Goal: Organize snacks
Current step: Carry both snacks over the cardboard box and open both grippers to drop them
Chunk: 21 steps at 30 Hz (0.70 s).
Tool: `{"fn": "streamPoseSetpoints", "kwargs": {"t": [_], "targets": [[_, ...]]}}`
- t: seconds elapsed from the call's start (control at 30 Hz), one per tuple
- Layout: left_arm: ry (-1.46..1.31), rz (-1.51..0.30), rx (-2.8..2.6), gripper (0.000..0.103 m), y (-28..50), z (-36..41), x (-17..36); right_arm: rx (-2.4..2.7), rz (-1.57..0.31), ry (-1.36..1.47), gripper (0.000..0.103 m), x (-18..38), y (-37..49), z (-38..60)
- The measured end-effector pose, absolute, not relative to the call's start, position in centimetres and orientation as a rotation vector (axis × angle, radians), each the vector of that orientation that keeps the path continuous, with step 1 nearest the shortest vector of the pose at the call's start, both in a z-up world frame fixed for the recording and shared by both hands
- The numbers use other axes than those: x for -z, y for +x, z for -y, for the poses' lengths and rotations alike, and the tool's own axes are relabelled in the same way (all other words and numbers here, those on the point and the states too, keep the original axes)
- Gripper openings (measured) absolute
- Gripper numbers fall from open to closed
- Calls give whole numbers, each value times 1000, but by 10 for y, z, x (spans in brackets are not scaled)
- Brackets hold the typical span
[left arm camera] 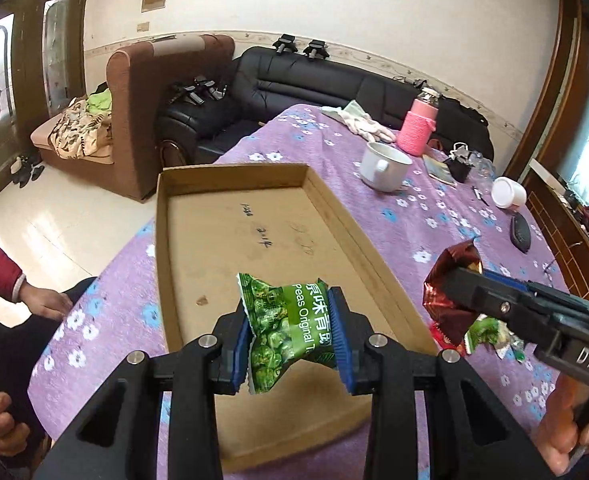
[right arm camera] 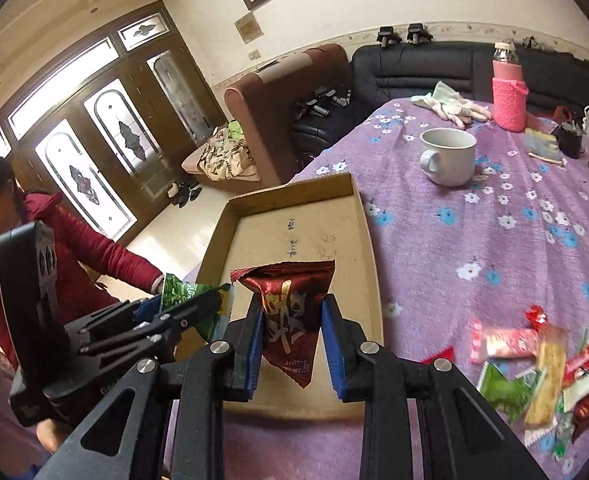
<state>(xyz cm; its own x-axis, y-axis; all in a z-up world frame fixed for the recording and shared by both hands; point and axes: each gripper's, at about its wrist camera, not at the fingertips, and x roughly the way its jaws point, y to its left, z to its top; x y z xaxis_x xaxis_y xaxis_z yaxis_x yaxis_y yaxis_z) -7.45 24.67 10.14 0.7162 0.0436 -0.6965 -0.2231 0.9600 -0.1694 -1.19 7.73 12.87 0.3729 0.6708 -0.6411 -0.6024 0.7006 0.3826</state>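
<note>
The left gripper (left arm camera: pixel 292 334) clamps its blue pads on a green crinkled foil packet of peas (left arm camera: pixel 286 330), squeezing it at the waist so both ends flare out. The packet hangs above the near end of a shallow brown cardboard tray (left arm camera: pixel 230 172), whose bare floor carries a few handwritten marks.

At 3 o'clock in the left wrist view, the right gripper (right arm camera: pixel 292 338) comes in from the side, closed on a dark red triangular foil snack packet (right arm camera: pixel 290 308) with gold lettering. In its own view the red packet sits pinched between the two blue pads, its point hanging down, over the near right part of the tray.

The tray rests on a purple tablecloth with white and blue flowers (right arm camera: pixel 494 240). At 4 o'clock from the right gripper lies a loose heap of mixed snack wrappers (right arm camera: pixel 542 380), red, pink, green and tan, on the cloth just right of the tray.

At 1 o'clock beyond the tray stands a white ceramic mug (right arm camera: pixel 448 156); further back at 1 o'clock are a bottle in a pink knitted sleeve (right arm camera: pixel 508 94) and pale gloves (right arm camera: pixel 450 104) lying flat.

A person in a red padded jacket (right arm camera: pixel 78 248) is at 9 o'clock in the right wrist view, beside the table.
</note>
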Motion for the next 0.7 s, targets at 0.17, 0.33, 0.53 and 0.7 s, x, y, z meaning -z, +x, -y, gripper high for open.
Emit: {"fn": "streamPoseSetpoints", "kwargs": {"t": [0.17, 0.33, 0.53, 0.7], "targets": [[-262, -795, -154, 34, -57, -263, -92, -805, -902, 98, 30, -125, 3, -92], [-261, -843, -147, 34, -39, -272, -80, -796, -934, 88, 30, -119, 15, -111], [-278, -879, -128, 34, -24, -284, -69, -773, -972, 93, 30, -110, 28, -128], [-299, -909, -110, 34, -14, -301, -65, -762, -999, 116, 30, -108, 45, -142]]}}
